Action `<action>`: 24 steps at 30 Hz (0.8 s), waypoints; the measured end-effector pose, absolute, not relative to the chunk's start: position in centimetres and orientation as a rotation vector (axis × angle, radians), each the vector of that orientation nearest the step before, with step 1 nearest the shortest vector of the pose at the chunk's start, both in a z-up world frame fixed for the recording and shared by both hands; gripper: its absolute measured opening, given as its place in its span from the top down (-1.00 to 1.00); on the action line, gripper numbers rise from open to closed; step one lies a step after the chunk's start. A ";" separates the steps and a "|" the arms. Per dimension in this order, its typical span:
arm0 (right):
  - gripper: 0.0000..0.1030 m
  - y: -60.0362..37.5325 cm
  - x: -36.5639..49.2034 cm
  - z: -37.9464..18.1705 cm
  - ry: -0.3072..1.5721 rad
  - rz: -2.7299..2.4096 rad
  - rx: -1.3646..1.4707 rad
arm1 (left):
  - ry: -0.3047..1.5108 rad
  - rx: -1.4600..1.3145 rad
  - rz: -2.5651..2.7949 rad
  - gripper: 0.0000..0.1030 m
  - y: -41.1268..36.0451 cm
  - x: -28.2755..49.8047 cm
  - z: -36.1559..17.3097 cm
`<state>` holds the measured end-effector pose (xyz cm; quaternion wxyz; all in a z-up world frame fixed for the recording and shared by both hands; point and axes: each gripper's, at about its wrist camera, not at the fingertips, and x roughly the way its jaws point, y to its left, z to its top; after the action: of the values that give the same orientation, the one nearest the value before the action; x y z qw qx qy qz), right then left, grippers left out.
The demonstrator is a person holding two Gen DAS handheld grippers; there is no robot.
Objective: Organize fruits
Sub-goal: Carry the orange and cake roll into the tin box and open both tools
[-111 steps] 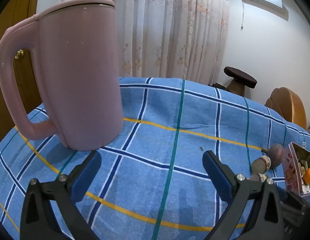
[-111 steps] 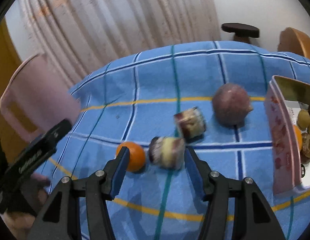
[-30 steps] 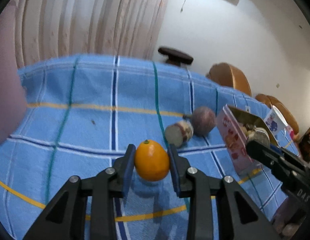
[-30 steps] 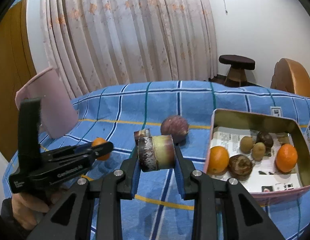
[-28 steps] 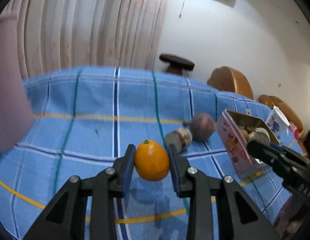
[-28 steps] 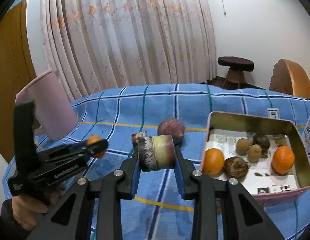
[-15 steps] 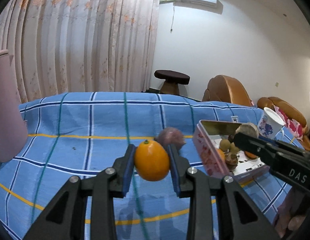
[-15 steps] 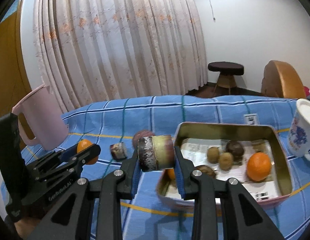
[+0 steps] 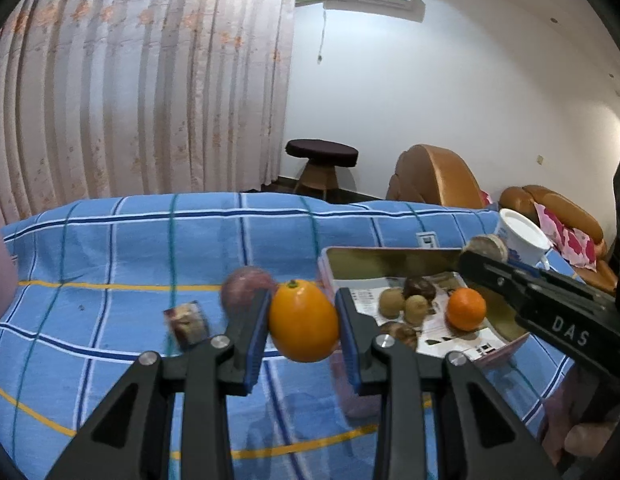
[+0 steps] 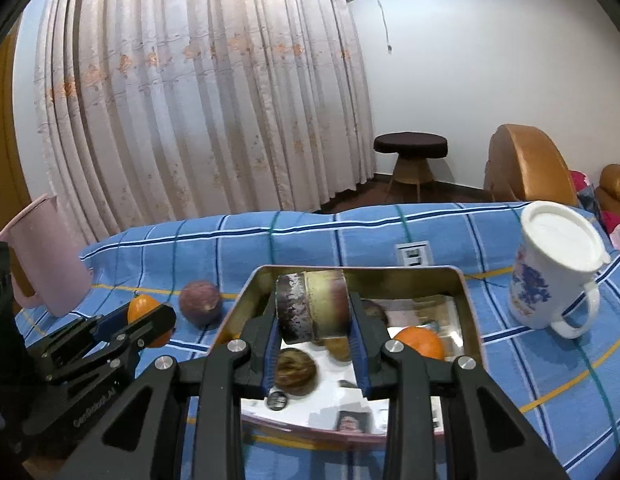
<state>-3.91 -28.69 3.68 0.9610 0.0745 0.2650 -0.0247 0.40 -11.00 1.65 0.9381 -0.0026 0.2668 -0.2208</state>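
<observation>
My left gripper (image 9: 302,332) is shut on an orange fruit (image 9: 303,321) and holds it above the blue checked cloth, just left of the metal tin (image 9: 389,257). My right gripper (image 10: 313,340) is shut on a short sugarcane piece (image 10: 311,307) and holds it over the tin (image 10: 463,292), which holds an orange (image 10: 418,342), a brown round fruit (image 10: 294,371) and small kiwi-like fruits (image 9: 416,309). A purple round fruit (image 10: 200,303) and another cane piece (image 9: 186,322) lie on the cloth left of the tin.
A pink jug (image 10: 46,258) stands at the far left of the table. A white printed mug with a lid (image 10: 549,266) stands right of the tin. A stool (image 9: 321,162) and brown chairs (image 9: 433,178) stand behind the table.
Both grippers lifted their loads and moved right: the right one with the cane piece is now over the tin, the left one with the orange fruit is beside the tin's left wall.
</observation>
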 end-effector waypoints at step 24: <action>0.36 -33.3 -1.7 0.4 0.694 -0.101 0.192 | 0.655 0.099 -0.499 0.30 -18.2 2.0 0.2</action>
<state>-1.73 -33.32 0.36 0.9346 0.0940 0.3396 -0.0495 2.04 -18.21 0.19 0.9152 0.0479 0.3183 -0.2423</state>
